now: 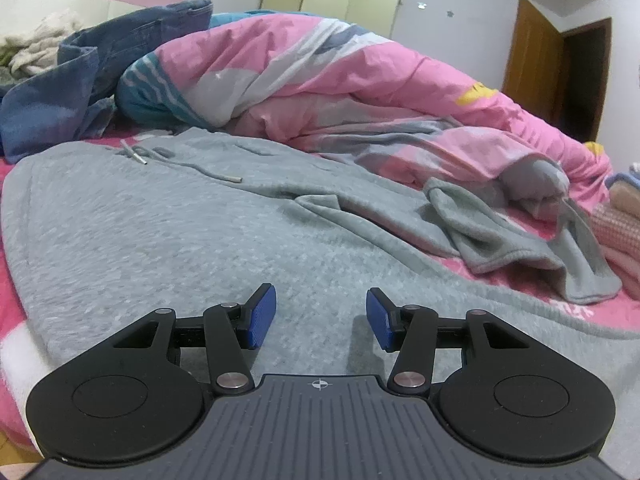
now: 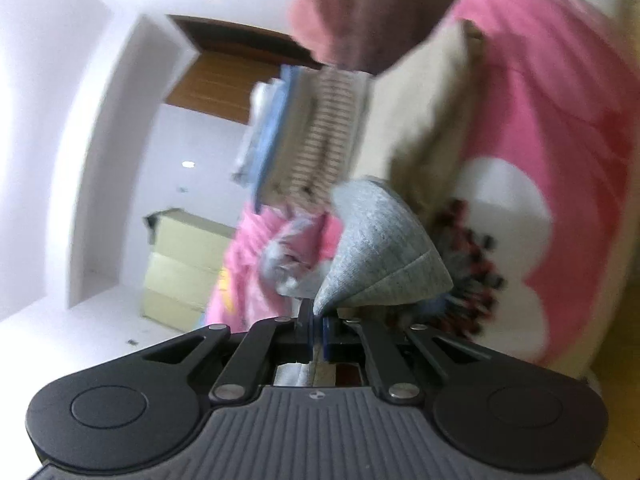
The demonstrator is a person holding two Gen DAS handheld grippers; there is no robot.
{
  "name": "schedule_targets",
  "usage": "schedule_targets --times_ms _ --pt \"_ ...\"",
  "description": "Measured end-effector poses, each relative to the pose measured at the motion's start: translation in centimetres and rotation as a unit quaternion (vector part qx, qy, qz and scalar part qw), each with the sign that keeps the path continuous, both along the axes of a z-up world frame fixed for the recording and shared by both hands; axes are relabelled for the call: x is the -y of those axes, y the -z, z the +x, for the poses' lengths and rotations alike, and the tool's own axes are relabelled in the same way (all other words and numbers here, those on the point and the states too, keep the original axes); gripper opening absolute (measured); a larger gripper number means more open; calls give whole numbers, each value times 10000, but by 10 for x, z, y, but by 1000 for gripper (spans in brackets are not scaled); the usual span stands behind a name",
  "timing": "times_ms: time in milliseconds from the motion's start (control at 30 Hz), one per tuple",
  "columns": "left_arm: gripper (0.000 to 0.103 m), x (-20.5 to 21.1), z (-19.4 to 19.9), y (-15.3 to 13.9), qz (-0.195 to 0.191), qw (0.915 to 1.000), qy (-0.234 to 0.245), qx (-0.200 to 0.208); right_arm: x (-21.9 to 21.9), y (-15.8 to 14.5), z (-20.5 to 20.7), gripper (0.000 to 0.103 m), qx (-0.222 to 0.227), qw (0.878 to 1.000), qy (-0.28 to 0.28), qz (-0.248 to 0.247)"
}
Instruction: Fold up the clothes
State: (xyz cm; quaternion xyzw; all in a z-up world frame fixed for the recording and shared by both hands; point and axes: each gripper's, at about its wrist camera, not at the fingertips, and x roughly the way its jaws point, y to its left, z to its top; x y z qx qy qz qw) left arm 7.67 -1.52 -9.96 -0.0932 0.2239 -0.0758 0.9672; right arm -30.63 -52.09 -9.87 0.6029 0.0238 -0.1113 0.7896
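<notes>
Right gripper [image 2: 318, 326] clamped on a grey sweatshirt [image 1: 168, 240] fold; left gripper [image 1: 321, 316] jaws apart, empty, above the sweatshirt's near part.

Left wrist cam looks fwd over its tongs [image 1: 321, 316], low, close above grey garment [image 1: 168, 240]. Right wrist cam rolled sideways; both show pink quilt [image 1: 360, 80].

The right tool [image 2: 318, 330] is closed on a fold of grey garment [image 2: 380, 248] — the cloth rises from between its blue pads [image 2: 326, 334] in a cone. Behind it, blurred, lie a pink-and-white blanket [image 2: 560, 140], striped cloth [image 2: 324, 136] and pale yellow cabinets [image 2: 180, 264] — against a white wall [image 2: 100, 120].
</notes>
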Motion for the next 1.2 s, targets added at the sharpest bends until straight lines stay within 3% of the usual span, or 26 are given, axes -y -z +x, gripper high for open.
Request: schedule_targets --times_ms 200,433,500,600,700,800,867,1000,1100,1200 --pt "50 -9 1 0 -116 9999 -21 -27 0 34 -14 4 -512 9975 144 464" --pt "50 -17 -1 -1 -116 9999 -55 -27 6 72 -7 4 -1235 9900 341 582" --pt "50 -20 -1 -2 -135 9999 -64 -34 6 74 -5 7 -1514 9866 381 472" --pt "50 -23 -2 -3 -134 9999 -52 -51 8 64 -17 26 -2096 9737 861 230" --pt "50 -24 -2 -4 -132 9999 -43 -69 7 42 -35 27 -2640 9512 1587 -164" --pt "50 -26 -2 -4 -150 9998 -23 -86 -9 4 -32 27 -2786 9345 1937 -1074" --pt "50 -26 -1 -3 -154 9998 -19 -97 -28 -24 -1 27 -2661 9323 1561 -1887" --pt "50 -27 -2 -2 -167 9998 -38 -92 -82 -58 105 27 -2254 9231 -358 -3094" --pt "50 -26 -2 -2 -161 9998 -57 -82 -132 -58 191 27 -2173 8891 -1786 -3611" --pt "50 -24 -2 -2 -118 9999 -84 -71 -181 -40 255 27 -2273 8490 -2491 -4068"
